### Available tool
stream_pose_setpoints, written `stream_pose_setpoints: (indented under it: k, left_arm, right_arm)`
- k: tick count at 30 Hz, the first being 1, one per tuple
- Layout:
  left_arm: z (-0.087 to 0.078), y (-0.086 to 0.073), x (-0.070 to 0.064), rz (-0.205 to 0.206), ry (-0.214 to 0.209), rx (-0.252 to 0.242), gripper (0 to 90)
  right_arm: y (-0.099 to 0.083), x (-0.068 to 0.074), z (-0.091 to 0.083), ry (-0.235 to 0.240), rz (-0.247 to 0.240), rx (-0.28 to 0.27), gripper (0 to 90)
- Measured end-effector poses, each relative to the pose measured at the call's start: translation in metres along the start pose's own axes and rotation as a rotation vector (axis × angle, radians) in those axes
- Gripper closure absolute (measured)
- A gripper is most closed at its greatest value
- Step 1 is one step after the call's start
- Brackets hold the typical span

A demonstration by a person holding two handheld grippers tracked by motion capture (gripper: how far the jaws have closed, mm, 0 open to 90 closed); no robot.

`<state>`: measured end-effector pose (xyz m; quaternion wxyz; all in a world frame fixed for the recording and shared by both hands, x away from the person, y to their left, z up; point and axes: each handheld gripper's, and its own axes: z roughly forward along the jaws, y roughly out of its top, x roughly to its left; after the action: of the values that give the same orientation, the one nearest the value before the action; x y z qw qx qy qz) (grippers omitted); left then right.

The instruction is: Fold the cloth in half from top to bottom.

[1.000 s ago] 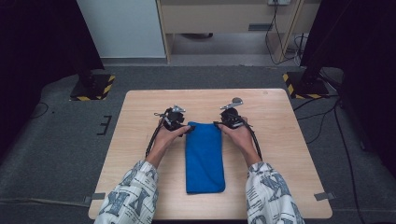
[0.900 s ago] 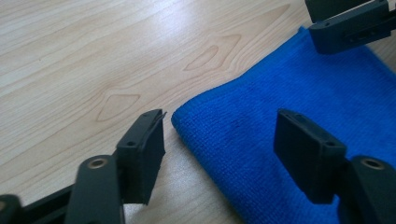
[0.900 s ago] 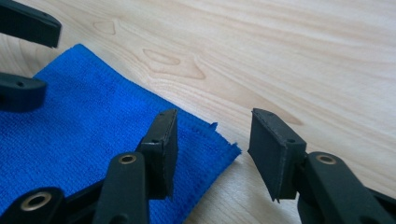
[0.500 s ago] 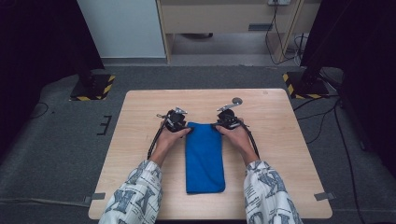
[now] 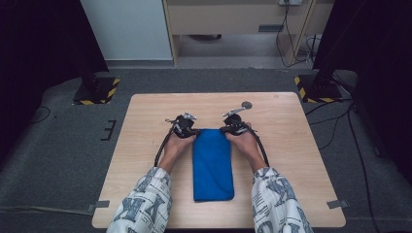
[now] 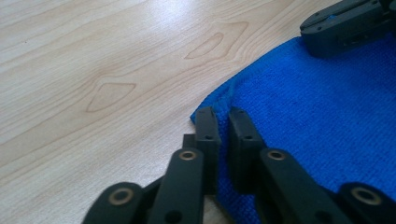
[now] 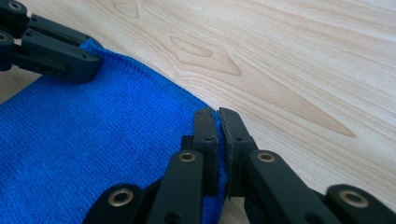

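A folded blue microfibre cloth [image 5: 213, 164] lies flat in the middle of the light wooden tabletop [image 5: 145, 121], its long side running from the near edge towards the far edge. Both claws sit at its far end, one at each corner.

The left claw [image 5: 189, 130] has the far left corner of the cloth between its jaws. In the left gripper view the two black jaws stand close together with a thin gap, the blue hem [image 6: 219, 95] tucked between them — pinched on the cloth. The corner lifts slightly off the wood just ahead of the tips.

The right claw [image 5: 228, 129] holds the far right corner. In the right gripper view its jaws are pressed nearly together, clamped on the cloth's stitched edge [image 7: 154, 77], with bare wood on the outer side. The left claw's jaws show farther off in that view, at the cloth's other corner.

The person's hands grip both tools from behind, patterned sleeves [image 5: 145, 199] coming in from the near edge. A small round metal disc [image 5: 247, 104] lies on the tabletop just beyond the right claw, apart from the cloth.
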<state>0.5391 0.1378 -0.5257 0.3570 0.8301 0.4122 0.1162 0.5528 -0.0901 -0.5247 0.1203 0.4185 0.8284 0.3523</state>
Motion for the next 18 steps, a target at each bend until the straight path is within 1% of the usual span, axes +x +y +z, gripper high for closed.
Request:
stream_pose_setpoints:
  k: [2, 5, 8, 10, 15, 18]
  left_arm:
    - [0.000, 0.001, -0.002, -0.005, 0.004, -0.002, 85.8]
    - [-0.002, 0.003, -0.004, 0.000, 0.008, -0.009, 86.5]
    - [-0.007, 0.006, -0.007, 0.008, 0.008, -0.028, 86.6]
    - [-0.011, 0.009, -0.009, 0.013, 0.007, -0.043, 86.6]
    - [-0.017, 0.014, -0.013, 0.014, 0.016, -0.072, 86.6]
    - [-0.021, 0.016, -0.013, 0.004, 0.014, -0.092, 86.6]
  right_arm:
    - [-0.001, 0.000, -0.002, 0.003, 0.001, -0.003, 87.2]
    - [-0.002, -0.001, -0.006, 0.008, 0.006, -0.017, 87.3]
    - [-0.003, -0.002, -0.012, 0.012, 0.014, -0.036, 87.4]
    - [-0.003, -0.003, -0.016, 0.014, 0.010, -0.045, 87.4]
    - [0.000, -0.001, -0.027, 0.009, -0.003, -0.068, 87.4]
    - [0.002, -0.001, -0.032, 0.011, -0.002, -0.084, 87.4]
